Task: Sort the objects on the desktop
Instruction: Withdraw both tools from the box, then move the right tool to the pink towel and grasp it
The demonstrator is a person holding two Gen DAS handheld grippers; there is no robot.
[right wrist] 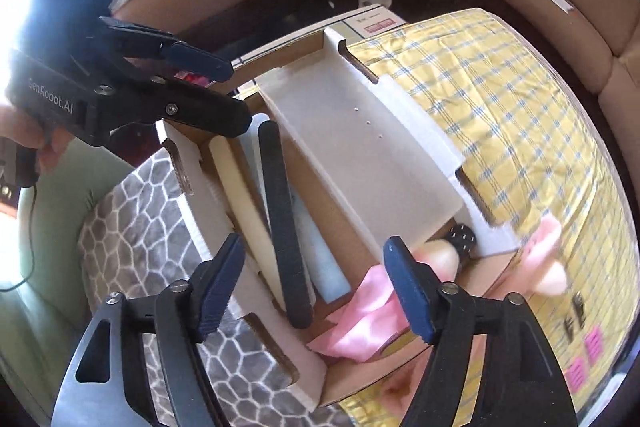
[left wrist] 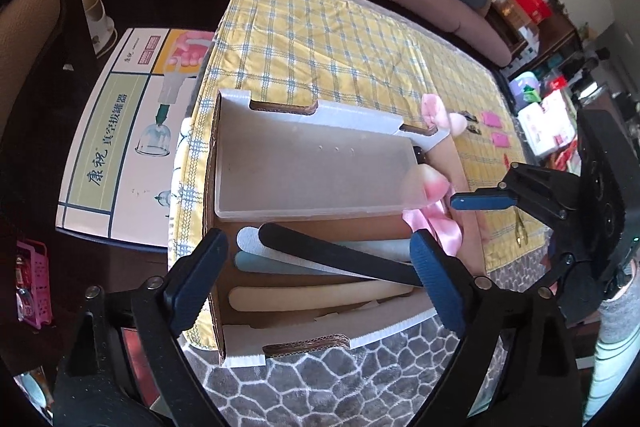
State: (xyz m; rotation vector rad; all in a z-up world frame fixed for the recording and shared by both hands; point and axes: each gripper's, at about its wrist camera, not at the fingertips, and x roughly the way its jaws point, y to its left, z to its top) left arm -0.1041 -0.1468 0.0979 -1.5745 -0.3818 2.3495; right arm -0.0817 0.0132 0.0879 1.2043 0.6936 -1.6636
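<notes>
Through the left wrist camera, we see our left gripper [left wrist: 316, 283] with its jaws spread wide and nothing between them, hovering over the near end of a cardboard box [left wrist: 240, 347]. Directly ahead of the fingers, a black nail file [left wrist: 336, 255] lies slantwise over a grey file [left wrist: 250, 239], a pale blue file [left wrist: 280, 263] and a cream file [left wrist: 320, 297]. Beyond them sits a clear plastic tray [left wrist: 312, 171]. A pink satin bow [left wrist: 436, 223] lies ahead to the right, just past our right finger. Further right, the right gripper [left wrist: 480, 201] reaches in toward the box; from here we cannot tell how its jaws stand.

Through the right wrist camera, our right gripper [right wrist: 312, 287] is also wide open and holds nothing. The black nail file [right wrist: 286, 223] runs lengthwise between its fingers, the cream file [right wrist: 244, 195] to its left and the pale blue file [right wrist: 320, 251] to its right. The pink satin bow [right wrist: 360, 323] lies just inside our right finger. The left gripper [right wrist: 224, 95] hangs ahead to the left, above the far end of the box [right wrist: 308, 379], which rests on a yellow checked cloth [right wrist: 500, 115].
</notes>
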